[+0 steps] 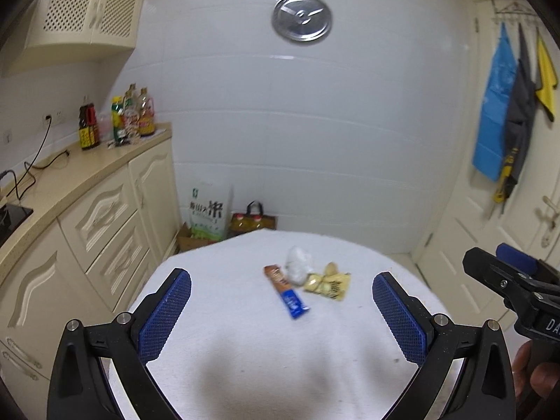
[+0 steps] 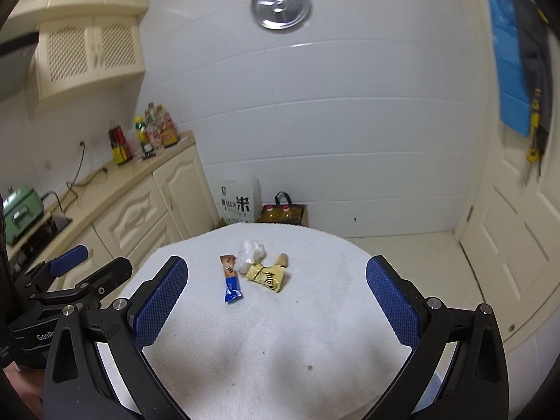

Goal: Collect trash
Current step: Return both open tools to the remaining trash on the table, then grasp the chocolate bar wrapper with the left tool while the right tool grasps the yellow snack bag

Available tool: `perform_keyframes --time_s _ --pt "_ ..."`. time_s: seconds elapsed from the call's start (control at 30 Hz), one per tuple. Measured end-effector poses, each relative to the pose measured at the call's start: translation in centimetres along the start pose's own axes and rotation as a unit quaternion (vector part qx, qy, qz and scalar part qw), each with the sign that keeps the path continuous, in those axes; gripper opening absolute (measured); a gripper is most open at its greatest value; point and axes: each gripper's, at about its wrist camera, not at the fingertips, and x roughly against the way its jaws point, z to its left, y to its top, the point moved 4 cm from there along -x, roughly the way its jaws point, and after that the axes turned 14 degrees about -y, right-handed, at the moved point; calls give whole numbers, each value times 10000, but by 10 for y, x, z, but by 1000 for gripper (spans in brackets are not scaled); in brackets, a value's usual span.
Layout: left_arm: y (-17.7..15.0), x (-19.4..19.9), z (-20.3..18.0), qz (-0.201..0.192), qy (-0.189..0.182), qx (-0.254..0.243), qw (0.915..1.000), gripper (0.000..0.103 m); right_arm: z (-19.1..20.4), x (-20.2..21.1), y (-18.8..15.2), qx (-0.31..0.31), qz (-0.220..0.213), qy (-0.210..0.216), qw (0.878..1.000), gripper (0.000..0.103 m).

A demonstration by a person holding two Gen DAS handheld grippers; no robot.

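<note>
I held both claws, left gripper and right gripper, wide open, empty; ahead lay glossy snack stick, crumpled clear plastic, yellow wrapper on nubby white cloth.

A round table covered in a white cloth is carrying three pieces of trash lying close together near its far edge: a brown-and-blue snack wrapper, a crumpled clear plastic bag and a yellow wrapper touching it.
</note>
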Motion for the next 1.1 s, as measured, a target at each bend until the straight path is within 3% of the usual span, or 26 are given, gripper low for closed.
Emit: perform_keyframes --time_s 0.2,0.43,0.7,0.87,0.97,1.03,1.1 --pt "-2 -63 -1 460 179 149 9987 102 21 -54 -11 379 356 -39 9986 103" --pt "-3 -147 5 998 291 312 9941 102 19 -120 -27 485 862 46 9951 103" --pt "9 -274 5 1649 413 469 9843 97 12 -168 -38 562 1197 131 9911 103" --pt "1 -326 11 1969 513 720 9764 93 13 -189 -43 600 1354 191 9888 103" --pt "12 -342 8 1843 535 540 9799 69 21 -200 -46 667 1427 292 9871 103" --pt "17 -347 5 1810 444 492 9813 41 29 -212 -51 762 1534 341 9846 103" --pt "25 -354 9 1810 346 557 9813 27 36 -222 -56 786 1629 404 9827 100"
